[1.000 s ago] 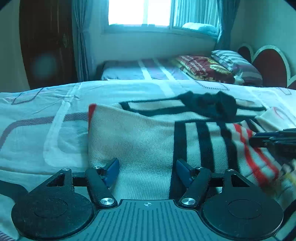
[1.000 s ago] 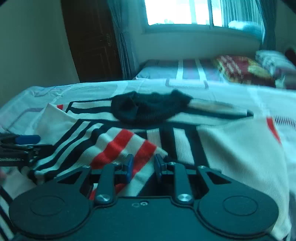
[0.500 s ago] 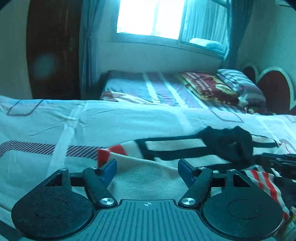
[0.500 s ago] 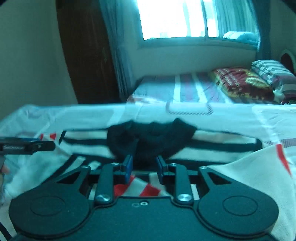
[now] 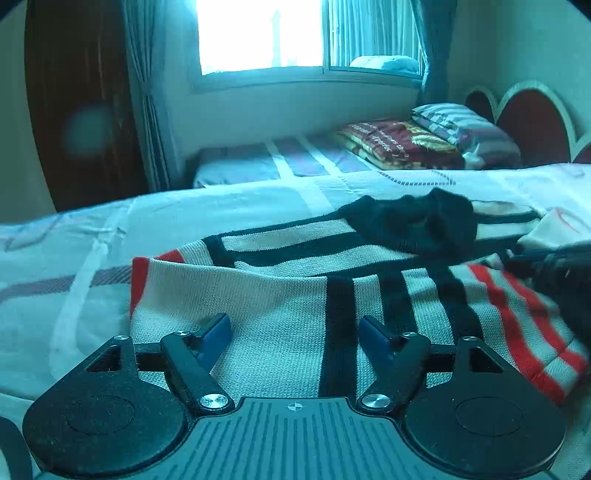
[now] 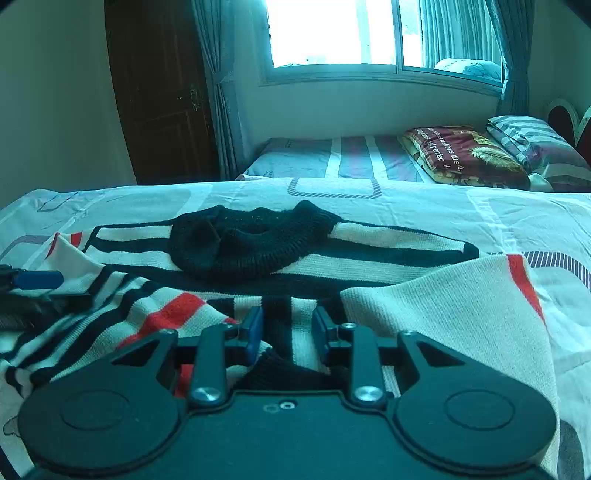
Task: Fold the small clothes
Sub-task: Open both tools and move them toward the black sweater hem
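Note:
A cream knit sweater (image 5: 280, 332) with black and red stripes and a black collar (image 5: 413, 221) lies on the bed. My left gripper (image 5: 293, 328) is open, its blue fingers (image 5: 214, 330) wide apart over a folded cream part of the sweater. In the right wrist view the sweater (image 6: 424, 306) spreads across the sheet, collar (image 6: 251, 240) at the far middle. My right gripper (image 6: 288, 328) stands partly open over a striped fold, with cloth between its fingers (image 6: 253, 328). The left gripper shows at that view's left edge (image 6: 37, 280).
The bed sheet (image 6: 369, 199) is pale with grey line patterns. A second bed (image 6: 332, 162) lies beyond, with a red blanket (image 6: 461, 151) and a striped pillow (image 6: 535, 144). A dark door (image 6: 162, 92) and a window (image 6: 332, 33) stand behind.
Both grippers rose and tipped up half a second ago, then came back down over the sweater. The right gripper's fingers have spread a little wider.

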